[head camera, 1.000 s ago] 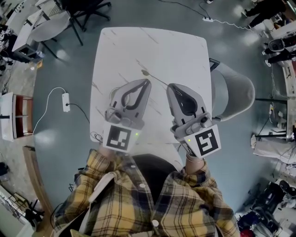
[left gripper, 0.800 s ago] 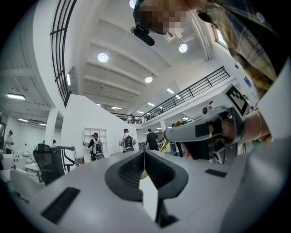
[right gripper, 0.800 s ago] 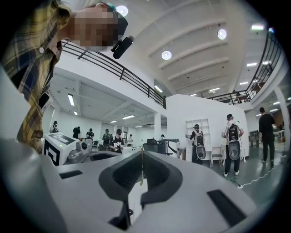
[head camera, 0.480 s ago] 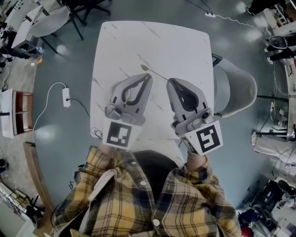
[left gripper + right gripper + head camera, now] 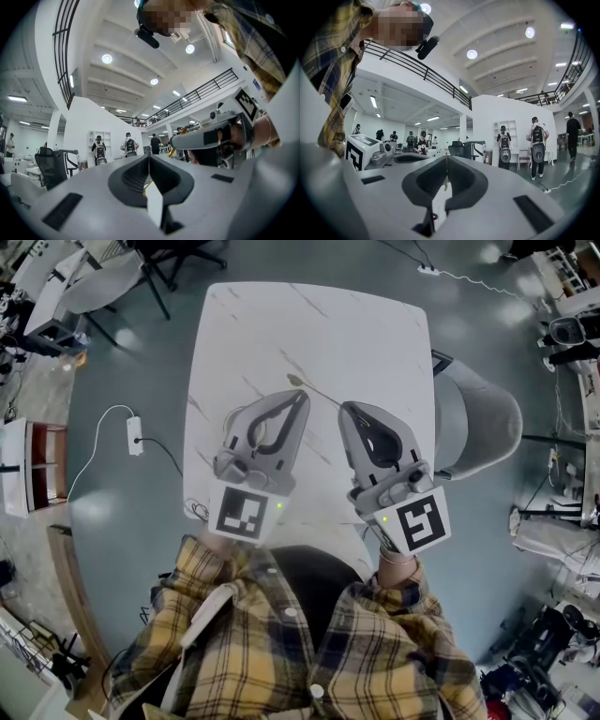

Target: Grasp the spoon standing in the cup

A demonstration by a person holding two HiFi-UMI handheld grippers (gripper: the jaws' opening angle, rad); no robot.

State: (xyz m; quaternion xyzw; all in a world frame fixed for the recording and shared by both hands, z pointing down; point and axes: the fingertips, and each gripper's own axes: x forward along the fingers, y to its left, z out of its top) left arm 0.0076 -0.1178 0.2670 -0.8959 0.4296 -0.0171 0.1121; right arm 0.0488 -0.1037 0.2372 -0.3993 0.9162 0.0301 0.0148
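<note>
white table (image 5: 281, 324) bears a spoon (image 5: 297, 382); left tool (image 5: 302, 397) and right tool (image 5: 345, 410) pressed together, empty.

Spoon (image 5: 314, 391) lying on the table (image 5: 309, 324) near its centre. Left gripper (image 5: 302, 397) and right gripper (image 5: 344, 410) side by side over the near half. Chair (image 5: 480, 423) at the right edge.

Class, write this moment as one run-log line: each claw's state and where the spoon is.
left claw: shut, empty | right claw: shut, empty | spoon: lying on table near claw tips | cup: none seen
</note>
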